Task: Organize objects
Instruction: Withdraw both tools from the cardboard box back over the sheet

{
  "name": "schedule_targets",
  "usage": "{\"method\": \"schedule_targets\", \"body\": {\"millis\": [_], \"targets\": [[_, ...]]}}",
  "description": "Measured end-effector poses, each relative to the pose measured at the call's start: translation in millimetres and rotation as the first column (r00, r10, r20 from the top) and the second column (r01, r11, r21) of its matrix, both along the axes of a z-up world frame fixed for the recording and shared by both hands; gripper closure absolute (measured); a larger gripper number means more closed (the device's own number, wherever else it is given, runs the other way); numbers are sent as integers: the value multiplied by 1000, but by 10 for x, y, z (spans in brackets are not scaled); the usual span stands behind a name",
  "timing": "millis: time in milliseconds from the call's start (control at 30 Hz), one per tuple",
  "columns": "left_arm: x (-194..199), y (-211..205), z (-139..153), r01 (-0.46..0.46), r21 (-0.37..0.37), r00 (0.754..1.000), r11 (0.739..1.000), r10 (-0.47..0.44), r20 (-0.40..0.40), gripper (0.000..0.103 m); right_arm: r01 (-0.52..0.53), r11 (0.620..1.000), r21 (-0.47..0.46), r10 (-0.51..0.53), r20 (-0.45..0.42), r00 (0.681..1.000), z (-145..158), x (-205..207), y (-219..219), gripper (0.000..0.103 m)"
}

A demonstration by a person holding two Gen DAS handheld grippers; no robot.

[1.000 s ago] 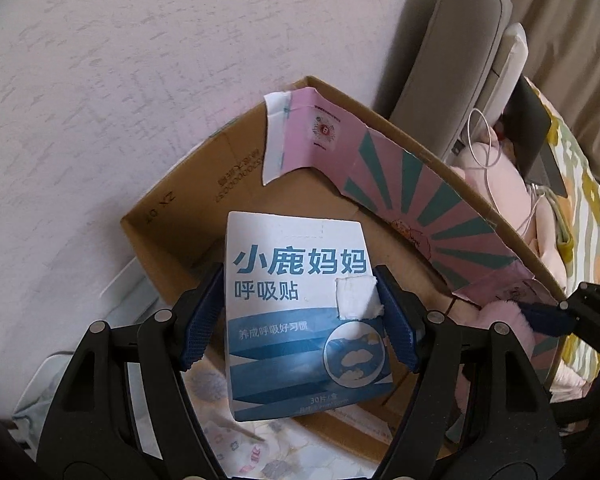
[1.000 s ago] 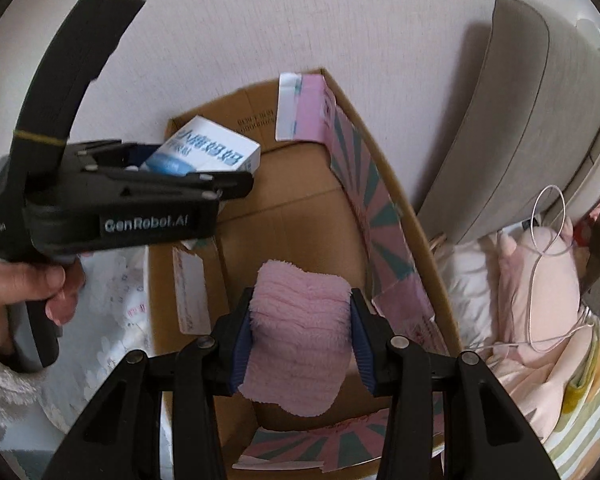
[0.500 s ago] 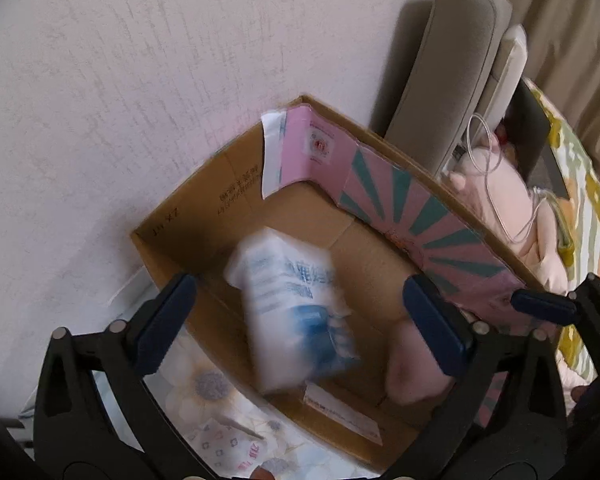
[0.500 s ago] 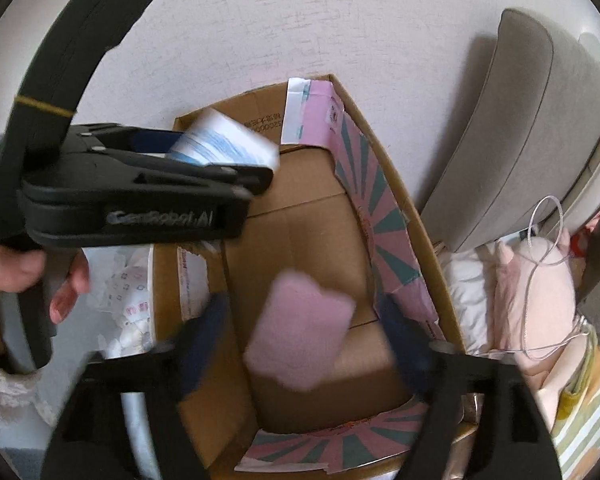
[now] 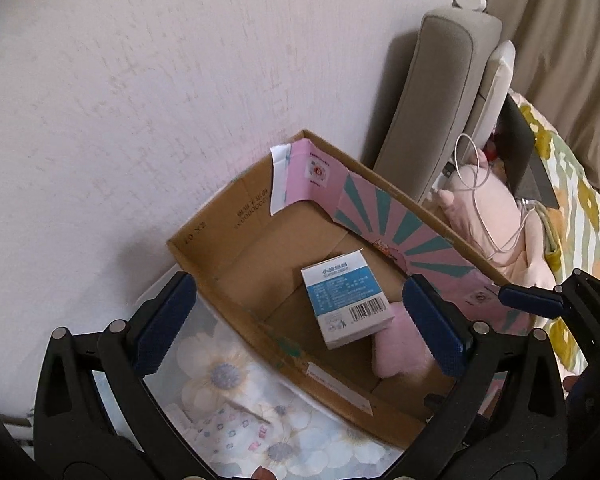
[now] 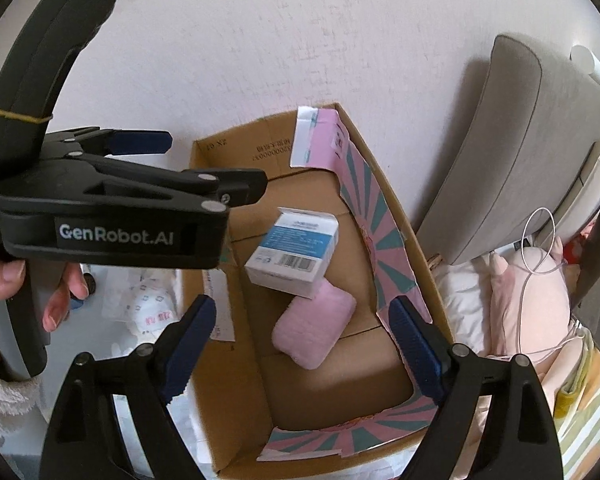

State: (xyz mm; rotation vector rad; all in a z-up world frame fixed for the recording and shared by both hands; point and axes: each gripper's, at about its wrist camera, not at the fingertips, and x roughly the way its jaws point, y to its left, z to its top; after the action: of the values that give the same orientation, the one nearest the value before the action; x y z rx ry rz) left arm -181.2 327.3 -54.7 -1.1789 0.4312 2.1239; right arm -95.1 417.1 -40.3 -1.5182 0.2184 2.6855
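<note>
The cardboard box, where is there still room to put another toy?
Bare floor lies in the open cardboard box near corner, below the pink fluffy cloth, and at its far end. The middle is crowded: the blue-and-white carton leans on the cloth.

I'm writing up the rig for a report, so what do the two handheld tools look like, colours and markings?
Both are matte black plastic with silver rivets and ribbed dark blue pads. The right tool looks the same as the left tool. Seen from the right wrist, the left one's side carries a white "GenRobot.AI" label, and a thin yellow band wraps its curved black arm. No cables visible.
</note>
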Motion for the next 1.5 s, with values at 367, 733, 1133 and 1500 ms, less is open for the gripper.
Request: {"method": "schedule_targets", "body": {"millis": [367,733,1133,1500], "targets": [[204,-447,519,-58,49,997,997,61,-51,0,-30,998,50,34,-64,997,405,89,-142,17],[435,-1179,1051,-168,125,975,978,184,-127,0,-105,990,99,120,-153,981,864,139,-460,17],[785,-2186,1355,-353,204,894,913,393,-214,0,-198,962,187,242,-253,937,1214,110,-992,17],[979,-3058,1228,-534,224,798,816,573,-186,0,-313,934,170,351,-291,890,1203,-42,-1427,17]]}}
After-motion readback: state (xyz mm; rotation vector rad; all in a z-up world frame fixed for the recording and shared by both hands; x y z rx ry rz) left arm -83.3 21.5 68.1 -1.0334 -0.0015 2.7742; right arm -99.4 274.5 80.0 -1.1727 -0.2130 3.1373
